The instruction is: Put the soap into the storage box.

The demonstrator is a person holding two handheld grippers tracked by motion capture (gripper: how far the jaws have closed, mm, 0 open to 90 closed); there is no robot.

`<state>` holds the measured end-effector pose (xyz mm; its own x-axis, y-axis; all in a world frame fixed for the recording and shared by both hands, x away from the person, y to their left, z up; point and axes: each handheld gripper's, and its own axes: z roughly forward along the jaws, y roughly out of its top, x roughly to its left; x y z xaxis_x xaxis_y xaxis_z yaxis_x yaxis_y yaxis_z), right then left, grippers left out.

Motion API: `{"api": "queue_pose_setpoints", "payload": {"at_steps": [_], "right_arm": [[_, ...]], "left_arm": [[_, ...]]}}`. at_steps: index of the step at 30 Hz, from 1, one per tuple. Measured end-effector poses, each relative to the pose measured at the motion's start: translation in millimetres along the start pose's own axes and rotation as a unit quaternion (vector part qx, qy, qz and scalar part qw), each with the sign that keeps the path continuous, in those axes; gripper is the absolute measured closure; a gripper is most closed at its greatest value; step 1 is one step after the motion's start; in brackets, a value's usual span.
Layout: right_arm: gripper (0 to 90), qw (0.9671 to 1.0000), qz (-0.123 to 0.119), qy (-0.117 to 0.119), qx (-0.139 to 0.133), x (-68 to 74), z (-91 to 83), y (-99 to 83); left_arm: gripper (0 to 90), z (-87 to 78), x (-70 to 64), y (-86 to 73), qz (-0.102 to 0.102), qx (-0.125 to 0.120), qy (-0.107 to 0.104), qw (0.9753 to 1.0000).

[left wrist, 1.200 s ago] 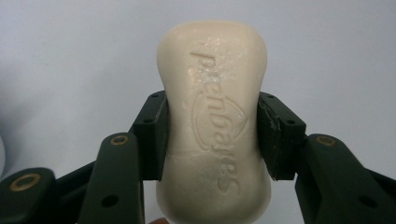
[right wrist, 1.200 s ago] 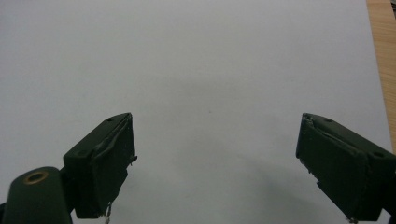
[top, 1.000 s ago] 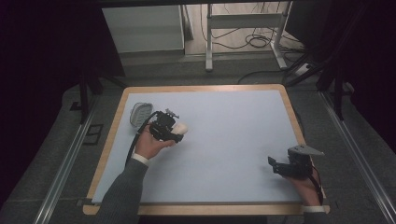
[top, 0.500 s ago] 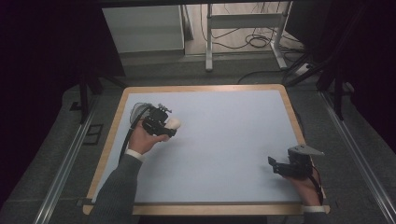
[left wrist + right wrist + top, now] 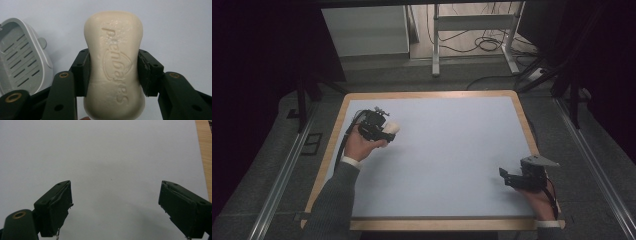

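My left tongs clamp a cream, embossed bar of soap at its waist, one jaw on each side. A grey slotted plastic soap dish lies just left of them. My right tongs gape wide, jaws well apart, over the pale blue tabletop.

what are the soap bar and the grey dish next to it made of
The soap bar looks like solid cream soap, matte and waxy, with a pressed-in logo and a few crumbly flecks. The soap dish seems moulded grey plastic, smooth with a slight sheen, with drain slots cut in its floor.
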<state>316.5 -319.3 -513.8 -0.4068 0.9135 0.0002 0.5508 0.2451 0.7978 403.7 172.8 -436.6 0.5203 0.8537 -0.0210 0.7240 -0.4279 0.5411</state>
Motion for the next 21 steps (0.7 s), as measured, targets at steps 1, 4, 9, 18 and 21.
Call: {"api": "queue_pose_setpoints", "payload": {"at_steps": [1, 4, 9, 18, 21], "right_arm": [[11.6, 1.0000, 0.000, 0.000, 0.000, 0.0, 0.0, 0.0], [11.6, 1.0000, 0.000, 0.000, 0.000, 0.0, 0.0, 0.0], [11.6, 1.0000, 0.001, 0.000, 0.000, -0.1, -0.1, 0.0], [11.6, 1.0000, 0.001, 0.000, 0.001, -0.5, 0.5, -0.4], [11.6, 1.0000, 0.001, 0.000, 0.001, -0.6, 0.4, -0.4]], "left_arm": [[49.6, -0.6, 0.8, 0.1, 0.000, 0.000, 0.001, 1.0000], [49.6, -1.3, 4.4, -0.1, -0.006, -0.001, 0.000, 1.0000], [49.6, -0.7, 11.0, -0.9, -0.012, 0.002, 0.006, 0.9999], [49.6, -4.5, 19.3, 0.1, -0.019, 0.001, 0.014, 0.9997], [49.6, -6.1, 23.1, 0.9, -0.022, 0.001, 0.016, 0.9996]]}}
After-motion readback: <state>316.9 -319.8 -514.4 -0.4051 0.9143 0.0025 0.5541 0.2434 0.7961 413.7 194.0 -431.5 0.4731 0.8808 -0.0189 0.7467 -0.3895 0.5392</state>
